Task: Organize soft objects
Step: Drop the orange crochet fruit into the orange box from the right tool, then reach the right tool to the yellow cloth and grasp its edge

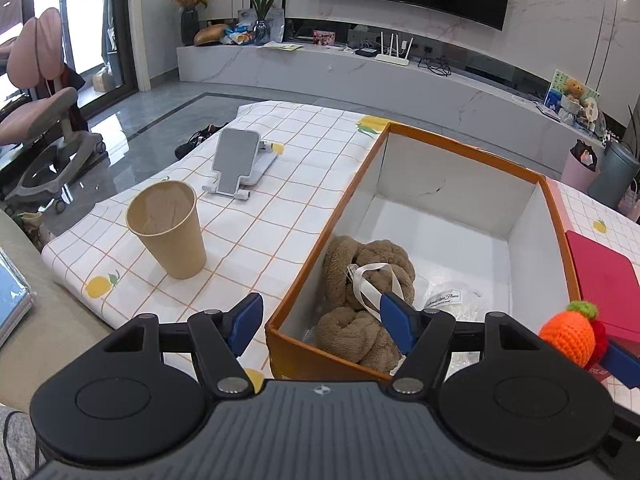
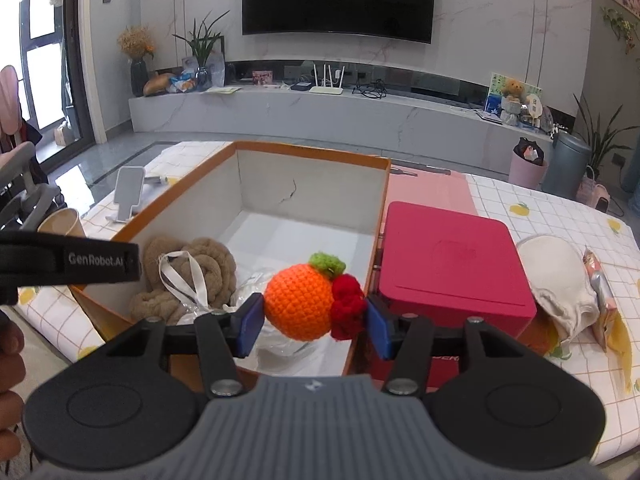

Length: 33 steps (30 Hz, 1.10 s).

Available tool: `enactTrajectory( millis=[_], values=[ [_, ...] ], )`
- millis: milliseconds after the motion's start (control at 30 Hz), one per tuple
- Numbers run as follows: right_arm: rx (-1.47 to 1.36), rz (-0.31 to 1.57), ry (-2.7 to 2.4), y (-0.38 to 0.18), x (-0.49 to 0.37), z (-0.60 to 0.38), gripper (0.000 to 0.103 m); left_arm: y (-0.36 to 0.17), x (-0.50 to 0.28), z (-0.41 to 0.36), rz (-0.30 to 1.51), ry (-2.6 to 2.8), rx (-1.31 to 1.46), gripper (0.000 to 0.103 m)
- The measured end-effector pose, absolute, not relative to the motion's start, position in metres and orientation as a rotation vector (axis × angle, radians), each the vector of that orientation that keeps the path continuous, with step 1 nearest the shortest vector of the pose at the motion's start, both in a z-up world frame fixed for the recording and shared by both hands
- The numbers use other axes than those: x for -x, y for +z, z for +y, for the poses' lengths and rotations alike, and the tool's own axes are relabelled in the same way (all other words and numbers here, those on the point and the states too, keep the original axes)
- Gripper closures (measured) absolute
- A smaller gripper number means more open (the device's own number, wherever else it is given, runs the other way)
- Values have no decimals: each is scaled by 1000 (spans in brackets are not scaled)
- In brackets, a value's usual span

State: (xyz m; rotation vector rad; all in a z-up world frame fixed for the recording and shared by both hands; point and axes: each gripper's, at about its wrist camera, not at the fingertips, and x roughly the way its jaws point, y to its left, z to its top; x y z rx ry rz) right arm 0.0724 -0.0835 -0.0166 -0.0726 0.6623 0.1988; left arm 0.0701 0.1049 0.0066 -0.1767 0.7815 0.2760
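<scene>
An orange-rimmed white box [image 1: 352, 196] [image 2: 312, 152] stands on the checked tablecloth. A brown knotted plush [image 1: 368, 276] [image 2: 192, 268] with a white ribbon lies in its near left corner beside a clear plastic bag [image 1: 452, 300]. My right gripper [image 2: 314, 322] is shut on an orange crocheted fruit [image 2: 298, 306] [image 1: 566, 338] with a green top and red trim, held over the box's near right corner. My left gripper [image 1: 322, 320] is open and empty, straddling the box's near left wall. A cream cloth [image 2: 560, 284] lies to the right of a red box.
A paper cup [image 1: 168, 232] and a grey phone stand [image 1: 236, 164] stand left of the box. A red box [image 2: 452, 268] [image 1: 604, 280] sits against the box's right side. A snack packet [image 2: 600, 292] lies by the cream cloth. A marble TV bench runs behind.
</scene>
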Motion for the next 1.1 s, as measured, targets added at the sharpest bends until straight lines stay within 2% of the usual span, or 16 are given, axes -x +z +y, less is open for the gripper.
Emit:
enactTrajectory(
  millis=[133,333,467,867,1100],
  values=[
    [75,675,191,-19,-74,-84,40,6,-70,104,784,278,174,24],
    [66,666,185,-16,-71,-88,39,6,-71,103,790,286,171,24],
    [29,642,185,-6,-68,-97,34,6,-70,102,782,279,171,24],
    [-47,560,86,29,-55,-149,32,18,-63,89,745,228,187,24],
    [-99,457,-89,65,-35,-216,31,31,-57,42,721,87,156,24]
  ],
)
